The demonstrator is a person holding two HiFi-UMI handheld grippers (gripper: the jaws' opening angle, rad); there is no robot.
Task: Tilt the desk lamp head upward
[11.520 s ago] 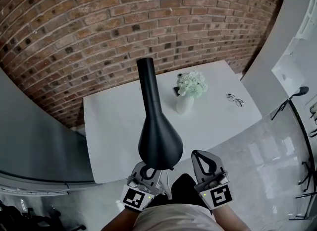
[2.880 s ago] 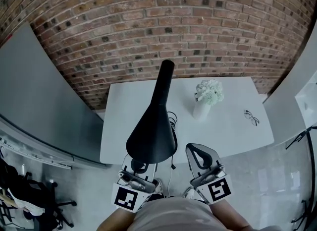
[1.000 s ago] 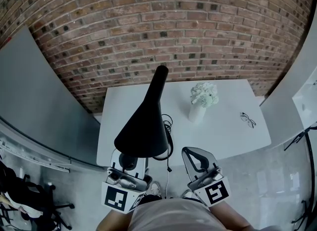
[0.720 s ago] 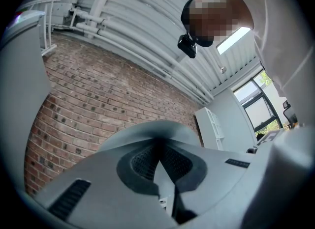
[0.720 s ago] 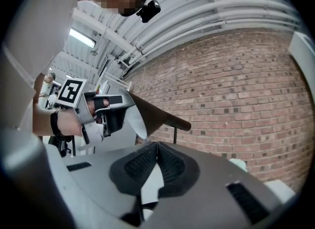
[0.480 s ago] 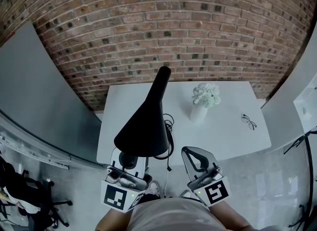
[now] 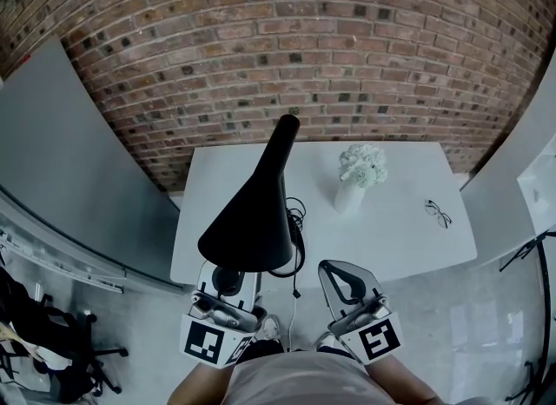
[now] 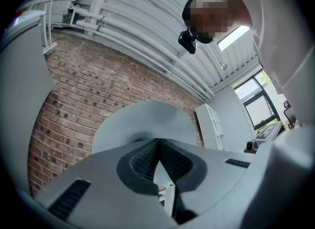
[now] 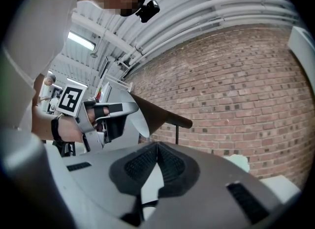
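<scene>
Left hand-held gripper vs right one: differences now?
Left hand-held gripper sits under the black cone-shaped lamp head, tips hidden in the head view; right hand-held gripper stands clear beside it. Left faces the head's pale inside; right faces the brick wall. Both: jaws together, empty.

1. A red-brown brick wall (image 7: 278,38) stands behind a white table (image 7: 408,238).
2. A grey panel (image 7: 78,169) flanks the left above a pale grey floor (image 7: 486,308).
3. Overhead are a ribbed ceiling (image 8: 147,7), windows (image 8: 258,109) and a lit strip light (image 9: 81,40).
</scene>
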